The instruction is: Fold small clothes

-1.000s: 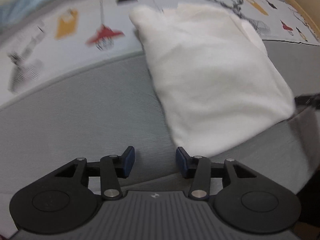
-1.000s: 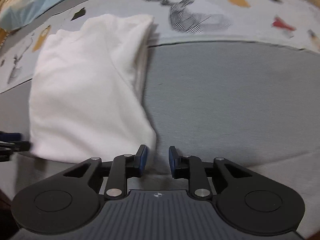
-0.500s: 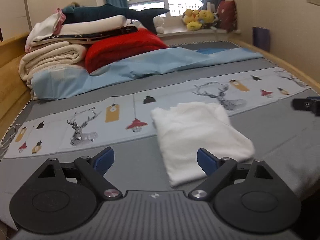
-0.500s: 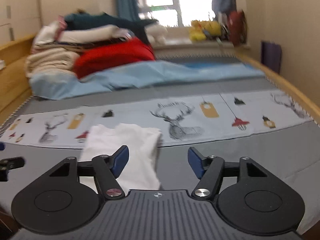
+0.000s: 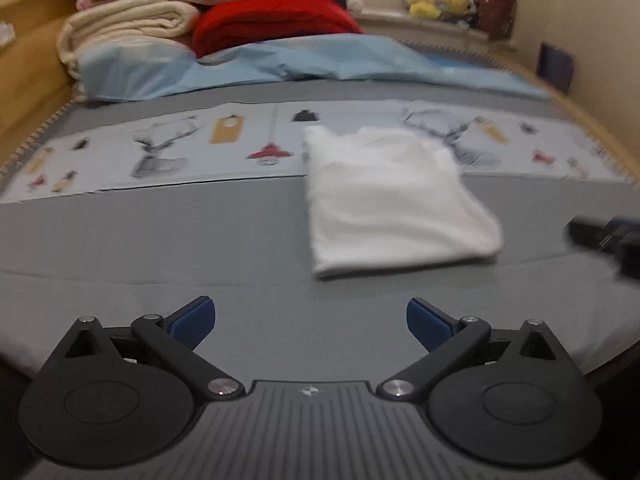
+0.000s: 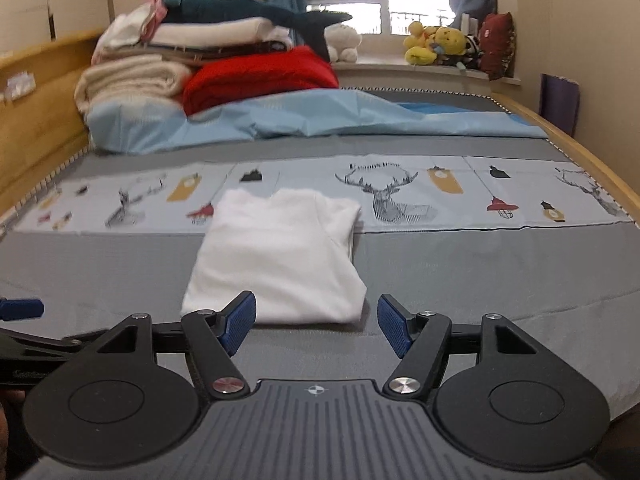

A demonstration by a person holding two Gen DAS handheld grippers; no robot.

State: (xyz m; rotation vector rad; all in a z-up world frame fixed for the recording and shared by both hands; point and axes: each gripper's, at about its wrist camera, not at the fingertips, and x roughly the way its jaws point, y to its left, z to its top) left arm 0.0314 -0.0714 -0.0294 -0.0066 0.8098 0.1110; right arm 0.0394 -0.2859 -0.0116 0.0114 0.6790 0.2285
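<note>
A small white garment (image 5: 392,200) lies folded into a rectangle on the grey bed cover; it also shows in the right wrist view (image 6: 280,256). My left gripper (image 5: 310,322) is open and empty, held back from the garment's near left edge. My right gripper (image 6: 316,322) is open and empty, just in front of the garment's near edge. The right gripper's tip (image 5: 604,236) shows at the right of the left wrist view, and a blue pad of the left gripper (image 6: 18,308) at the left of the right wrist view.
A printed strip with deer and lamps (image 6: 400,192) crosses the bed behind the garment. Further back lie a light blue sheet (image 6: 320,116), a red blanket (image 6: 260,76) and stacked folded bedding (image 6: 132,76). Wooden bed rails (image 6: 592,160) run along both sides.
Both grippers have drawn back from the garment and lifted to look along the bed. Both jaws have opened wide, from nearly closed a second ago. The garment lies still.
</note>
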